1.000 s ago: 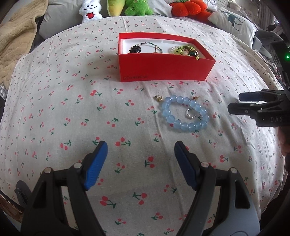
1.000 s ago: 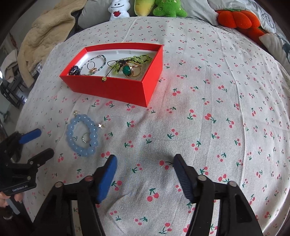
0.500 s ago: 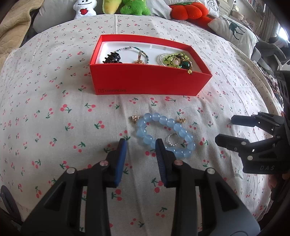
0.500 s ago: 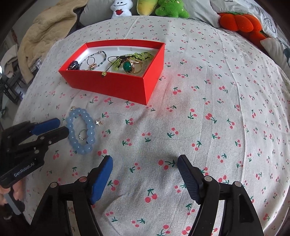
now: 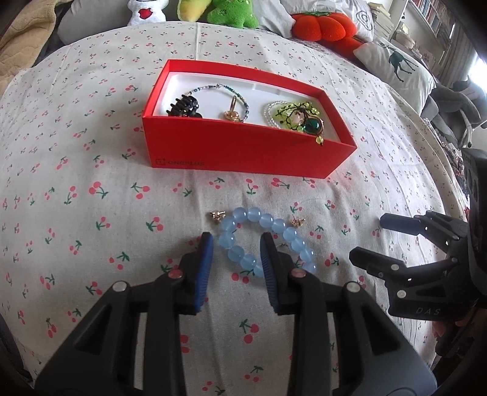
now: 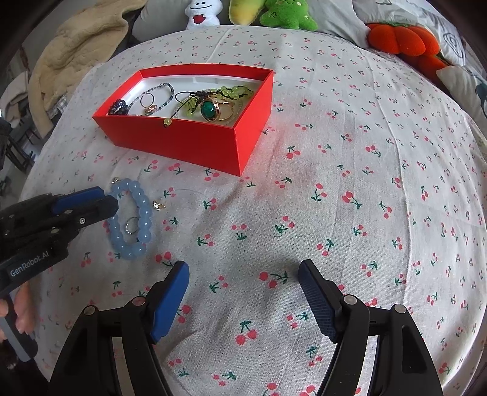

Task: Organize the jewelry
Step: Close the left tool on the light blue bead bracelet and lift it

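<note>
box [image 5: 243, 152]: red | bracelet [image 5: 268, 240]: pale blue | cloth [image 6: 365, 213]: white, red cherry print

Small ring [image 6: 131, 225] (behind left tool [image 5: 237, 243])

Bed [image 5: 91, 243], covered with a white cloth printed with red cherries [image 6: 350, 213].

- Red box [image 5: 243, 149], open-topped, toward the far edge, left of centre.
- Blue bead bracelet [image 5: 264, 240], flat on the cloth, nearer than the box.
- Small silver ring [image 6: 131, 226], lying inside the bracelet's loop.
- Two small gold charms [image 5: 216, 215], one just beside each far end of the bracelet.
- Plush toys [image 6: 286, 13], in a row along the far edge.
- Beige blanket [image 6: 76, 51], at the far left corner.
</note>
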A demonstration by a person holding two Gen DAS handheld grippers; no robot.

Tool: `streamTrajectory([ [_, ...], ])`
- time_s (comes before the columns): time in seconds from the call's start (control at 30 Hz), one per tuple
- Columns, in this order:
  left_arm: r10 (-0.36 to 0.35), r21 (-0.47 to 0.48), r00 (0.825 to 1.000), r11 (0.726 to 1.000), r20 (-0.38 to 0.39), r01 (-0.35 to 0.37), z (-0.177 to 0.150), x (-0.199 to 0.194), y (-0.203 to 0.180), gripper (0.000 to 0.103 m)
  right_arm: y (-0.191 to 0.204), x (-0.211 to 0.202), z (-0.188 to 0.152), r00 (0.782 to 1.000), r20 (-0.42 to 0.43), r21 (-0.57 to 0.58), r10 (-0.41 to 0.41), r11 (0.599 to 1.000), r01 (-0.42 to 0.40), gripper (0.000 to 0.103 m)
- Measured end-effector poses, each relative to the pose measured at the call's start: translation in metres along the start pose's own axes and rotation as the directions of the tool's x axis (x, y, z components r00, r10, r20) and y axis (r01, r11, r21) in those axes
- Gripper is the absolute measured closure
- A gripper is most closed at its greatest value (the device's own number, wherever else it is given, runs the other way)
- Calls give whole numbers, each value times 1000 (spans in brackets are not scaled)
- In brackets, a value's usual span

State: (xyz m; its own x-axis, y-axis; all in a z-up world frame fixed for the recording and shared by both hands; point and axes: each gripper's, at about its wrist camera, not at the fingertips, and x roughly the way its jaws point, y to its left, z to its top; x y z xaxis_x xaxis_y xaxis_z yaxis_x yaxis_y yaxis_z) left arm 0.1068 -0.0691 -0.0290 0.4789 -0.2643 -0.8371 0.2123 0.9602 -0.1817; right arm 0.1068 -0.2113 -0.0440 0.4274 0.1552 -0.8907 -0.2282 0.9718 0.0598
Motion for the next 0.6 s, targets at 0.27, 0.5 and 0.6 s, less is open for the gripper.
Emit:
streamTrajectory([
  [0.27, 93, 62, 996, 994, 6, -93, -3, 4, -5, 90, 2, 0, 1, 1000, 1, -2, -10, 1000, 10, 25],
  [0.5, 44, 78, 996, 996, 73, -50, 0, -27, -9, 90, 6, -9, 6, 1000, 28, 10, -8, 1000, 8, 25],
  [0.6, 24, 71, 995, 997, 94, -31, 1, -43, -7, 90, 10, -11, 7, 999, 36, 6, -5, 1000, 4, 25],
])
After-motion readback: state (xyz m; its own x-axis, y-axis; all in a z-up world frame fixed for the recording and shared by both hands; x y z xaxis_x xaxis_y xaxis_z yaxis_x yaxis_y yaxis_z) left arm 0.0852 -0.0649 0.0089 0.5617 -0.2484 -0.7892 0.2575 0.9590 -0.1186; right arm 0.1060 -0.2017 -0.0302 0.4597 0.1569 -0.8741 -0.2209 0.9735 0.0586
